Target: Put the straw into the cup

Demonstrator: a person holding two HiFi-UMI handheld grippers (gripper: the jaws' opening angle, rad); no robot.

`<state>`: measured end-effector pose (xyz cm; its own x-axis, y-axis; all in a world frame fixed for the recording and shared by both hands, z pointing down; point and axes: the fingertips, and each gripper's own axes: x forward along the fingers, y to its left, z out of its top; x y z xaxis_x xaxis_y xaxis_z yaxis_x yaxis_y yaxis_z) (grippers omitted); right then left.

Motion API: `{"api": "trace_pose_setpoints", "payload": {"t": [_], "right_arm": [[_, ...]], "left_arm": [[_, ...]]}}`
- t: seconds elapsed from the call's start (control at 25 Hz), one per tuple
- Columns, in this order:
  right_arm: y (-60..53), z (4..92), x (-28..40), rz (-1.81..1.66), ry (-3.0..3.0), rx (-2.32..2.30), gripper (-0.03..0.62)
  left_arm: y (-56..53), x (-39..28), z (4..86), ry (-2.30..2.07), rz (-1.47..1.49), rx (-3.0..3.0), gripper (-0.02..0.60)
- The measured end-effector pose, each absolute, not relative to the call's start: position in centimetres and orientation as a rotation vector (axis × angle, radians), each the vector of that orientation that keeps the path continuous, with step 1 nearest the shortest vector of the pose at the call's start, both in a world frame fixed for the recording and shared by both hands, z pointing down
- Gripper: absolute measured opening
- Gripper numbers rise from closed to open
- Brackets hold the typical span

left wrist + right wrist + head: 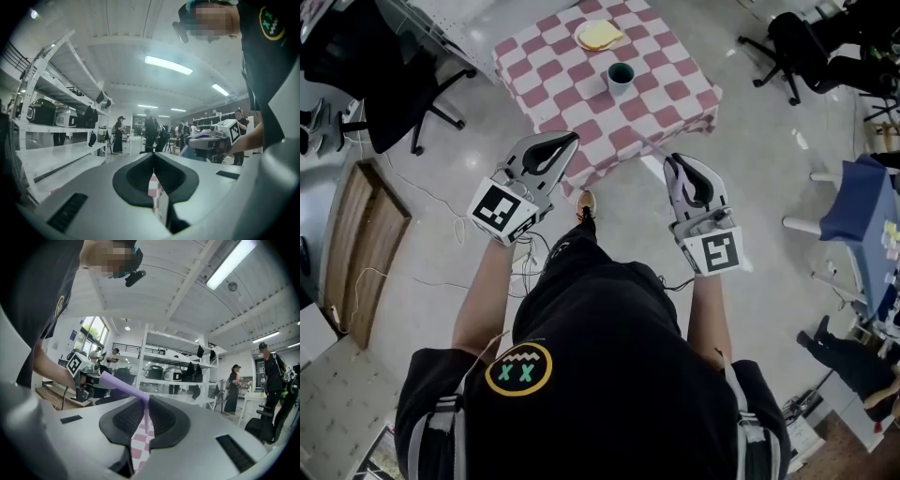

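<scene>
A dark teal cup (620, 77) stands on the table with the red-and-white checked cloth (661, 117), ahead of both grippers. My right gripper (668, 161) (147, 401) is shut on a pale purple bendy straw (121, 385). One end of the straw sticks out to the left and a short part hangs down between the pads. It shows faintly as a thin pale line (653, 151) in the head view. My left gripper (573, 139) (153, 157) is shut with nothing in it, level with the right one at the table's near edge.
A yellow item on a plate (600, 35) lies at the table's far side. Office chairs (389, 75) (811, 47) stand left and right of the table. A wooden board (361, 248) and cables lie on the floor at left, a blue-covered table (862, 211) at right. Shelves (178, 371) and people stand beyond.
</scene>
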<state>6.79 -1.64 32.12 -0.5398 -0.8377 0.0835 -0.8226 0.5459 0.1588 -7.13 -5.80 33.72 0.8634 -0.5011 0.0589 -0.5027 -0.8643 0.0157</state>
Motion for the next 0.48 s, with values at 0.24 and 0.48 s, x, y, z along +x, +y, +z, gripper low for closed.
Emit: {"api": "trace_pose_setpoints", "payload": {"t": [0.24,0.48], "right_arm": [[-6.1,32.4,5.7,-0.149,-2.587,1.439,0.057],[-9.2,32.5,5.1,-0.153,-2.553,1.467,0.057]], "left_arm": [[-10.3,-8.2,34.1,-0.776,0.066,2.992,0.02],[-13.3,-8.5,34.7,-0.744,0.063,2.995,0.02]]}}
